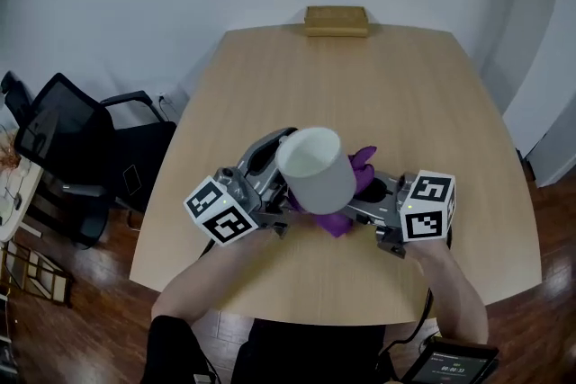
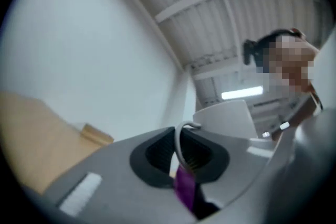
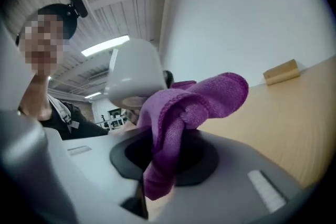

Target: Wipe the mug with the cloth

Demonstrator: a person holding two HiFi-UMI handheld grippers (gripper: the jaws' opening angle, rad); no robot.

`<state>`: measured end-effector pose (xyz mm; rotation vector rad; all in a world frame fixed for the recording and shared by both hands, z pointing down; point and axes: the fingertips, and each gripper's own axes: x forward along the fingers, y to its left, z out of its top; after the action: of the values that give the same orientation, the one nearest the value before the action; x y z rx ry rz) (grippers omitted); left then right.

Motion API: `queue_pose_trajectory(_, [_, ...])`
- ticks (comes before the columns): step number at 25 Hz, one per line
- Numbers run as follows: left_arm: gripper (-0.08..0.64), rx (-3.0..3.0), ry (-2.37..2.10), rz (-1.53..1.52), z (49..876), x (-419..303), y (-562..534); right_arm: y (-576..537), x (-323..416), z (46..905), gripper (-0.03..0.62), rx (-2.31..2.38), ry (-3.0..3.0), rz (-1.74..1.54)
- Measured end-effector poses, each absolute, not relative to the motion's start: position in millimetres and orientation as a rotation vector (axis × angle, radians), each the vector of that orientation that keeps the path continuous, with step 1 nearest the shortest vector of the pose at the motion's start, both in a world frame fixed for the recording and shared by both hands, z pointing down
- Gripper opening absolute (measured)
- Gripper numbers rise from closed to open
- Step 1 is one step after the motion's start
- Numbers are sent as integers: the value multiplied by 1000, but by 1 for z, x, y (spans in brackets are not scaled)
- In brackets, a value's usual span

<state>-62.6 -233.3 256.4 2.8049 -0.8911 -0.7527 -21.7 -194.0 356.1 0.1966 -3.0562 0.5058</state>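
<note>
I see a white mug (image 1: 315, 169) held up above the wooden table (image 1: 378, 94), its open mouth tilted toward the head camera. My left gripper (image 1: 270, 174) is shut on the mug's thin handle (image 2: 180, 140), with the mug's body (image 2: 226, 118) just beyond the jaws. A purple cloth (image 1: 346, 193) is bunched against the mug's right and lower side. My right gripper (image 1: 373, 192) is shut on that cloth (image 3: 178, 113), which spills out over its jaws. In the right gripper view the mug (image 3: 134, 73) sits right behind the cloth, touching it.
A tan wooden block (image 1: 336, 21) lies at the table's far edge. A black office chair (image 1: 72, 139) stands left of the table. The person's arms reach in from the near edge, and a dark device (image 1: 450, 364) shows at the bottom right.
</note>
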Motion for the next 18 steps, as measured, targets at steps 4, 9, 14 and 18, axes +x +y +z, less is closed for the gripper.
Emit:
queue_pose_trajectory(4, [41, 2494, -968, -680, 300, -84, -271, -188, -17, 326, 78, 78, -3219, 565])
queue_pose_trajectory(9, [33, 2477, -936, -534, 317, -77, -273, -214, 2, 324, 78, 169, -3312, 846])
queue_pose_trajectory(14, [25, 2433, -853, -523, 326, -75, -279, -225, 10, 331, 77, 159, -3313, 1122])
queue_pose_trajectory(18, [15, 2476, -759, -506, 320, -68, -274, -240, 20, 336, 77, 212, -3305, 1329])
